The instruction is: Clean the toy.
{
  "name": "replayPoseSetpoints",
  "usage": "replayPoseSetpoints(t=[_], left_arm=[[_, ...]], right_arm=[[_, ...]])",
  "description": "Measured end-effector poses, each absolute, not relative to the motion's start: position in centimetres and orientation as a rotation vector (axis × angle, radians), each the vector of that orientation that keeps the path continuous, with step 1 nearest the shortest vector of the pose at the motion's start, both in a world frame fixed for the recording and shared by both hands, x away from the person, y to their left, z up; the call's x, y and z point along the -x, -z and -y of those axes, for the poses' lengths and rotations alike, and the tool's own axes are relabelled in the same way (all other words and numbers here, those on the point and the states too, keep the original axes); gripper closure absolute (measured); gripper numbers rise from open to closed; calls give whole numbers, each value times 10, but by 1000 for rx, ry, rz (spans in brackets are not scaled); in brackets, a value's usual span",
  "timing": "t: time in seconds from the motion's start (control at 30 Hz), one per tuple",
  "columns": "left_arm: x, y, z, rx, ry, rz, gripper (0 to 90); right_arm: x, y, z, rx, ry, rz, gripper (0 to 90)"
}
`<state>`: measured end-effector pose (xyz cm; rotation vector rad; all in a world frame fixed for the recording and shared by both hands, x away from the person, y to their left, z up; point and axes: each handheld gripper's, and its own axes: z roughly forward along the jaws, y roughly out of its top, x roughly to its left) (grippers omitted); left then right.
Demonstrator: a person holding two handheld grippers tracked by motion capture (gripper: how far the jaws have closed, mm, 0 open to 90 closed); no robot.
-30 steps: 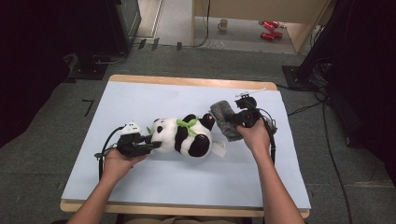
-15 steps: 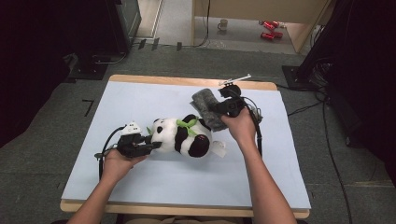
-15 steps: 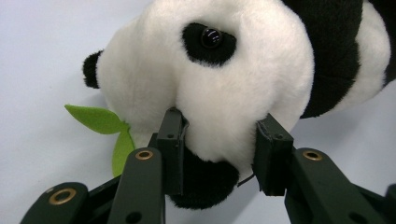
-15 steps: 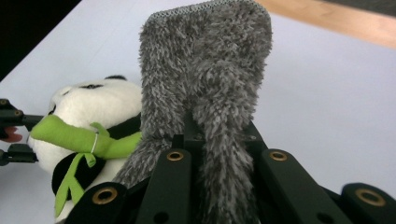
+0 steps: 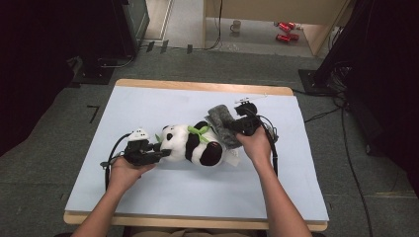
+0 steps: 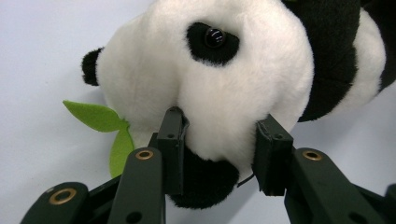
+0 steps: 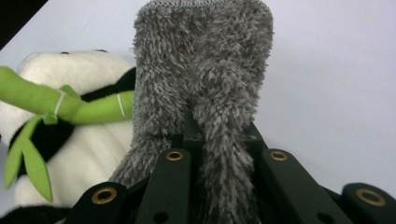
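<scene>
Panda plush (image 5: 192, 144) is lying on its side mid-table (image 5: 163, 192), and my left gripper (image 6: 219, 154) has its fingers (image 6: 172, 140) pinching the snout. A bit further back, my right gripper (image 7: 219, 140) is clamped tight on a fuzzy grey cloth (image 7: 205, 79), which rests against the panda's back.

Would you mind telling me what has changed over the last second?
The right gripper, shut on the grey cloth, carried it leftward and lowered it against the panda. The left gripper stayed clamped on the panda's head, and the panda kept its place on the table.
</scene>
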<state>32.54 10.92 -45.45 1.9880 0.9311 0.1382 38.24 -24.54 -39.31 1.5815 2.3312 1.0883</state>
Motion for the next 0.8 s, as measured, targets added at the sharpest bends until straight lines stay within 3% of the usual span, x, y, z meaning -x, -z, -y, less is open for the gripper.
replayPoseSetpoints(t=[0.8], left_arm=[[-326,453,-110,-1996,-134,-931,608]], right_arm=[[-362,425,300,-1780,-1110,-2238,801]])
